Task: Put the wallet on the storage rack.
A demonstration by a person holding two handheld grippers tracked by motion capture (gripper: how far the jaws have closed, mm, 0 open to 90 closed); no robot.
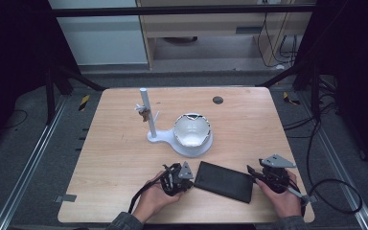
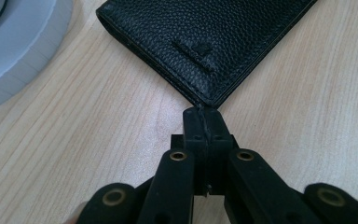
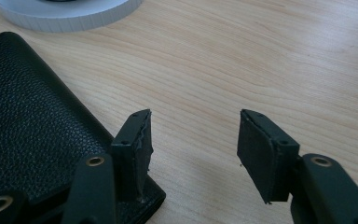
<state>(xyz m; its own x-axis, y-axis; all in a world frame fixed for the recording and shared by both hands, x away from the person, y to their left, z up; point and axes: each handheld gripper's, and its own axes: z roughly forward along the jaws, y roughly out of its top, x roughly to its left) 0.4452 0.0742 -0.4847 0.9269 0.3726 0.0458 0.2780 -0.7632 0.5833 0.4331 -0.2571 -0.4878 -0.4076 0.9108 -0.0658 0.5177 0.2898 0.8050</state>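
The wallet lies flat at the near edge of the table, between the two hands, and everything here is placed from it; its long axis runs from far left to near right, slightly skewed to the table's front edge. The left gripper sits at the wallet's left short end; in the left gripper view its jaws are pressed together, tips touching the wallet's near corner, and whether any leather is pinched between them I cannot tell. The right gripper sits at the wallet's right end; in the right gripper view its jaws stand apart with nothing between them, one jaw over the wallet's corner and the other over bare wood beside it. Both grippers are at the wallet, the left one closer in, so the next move, as I judge it, turns on the right gripper shifting sideways until the wallet's edge is between its jaws. Beyond the wallet, toward the far side, sits a white bowl on a round white base; left of that a white post rises; farthest, a dark disc. Count: one wallet, two grippers, one bowl, one base, one post, one disc.
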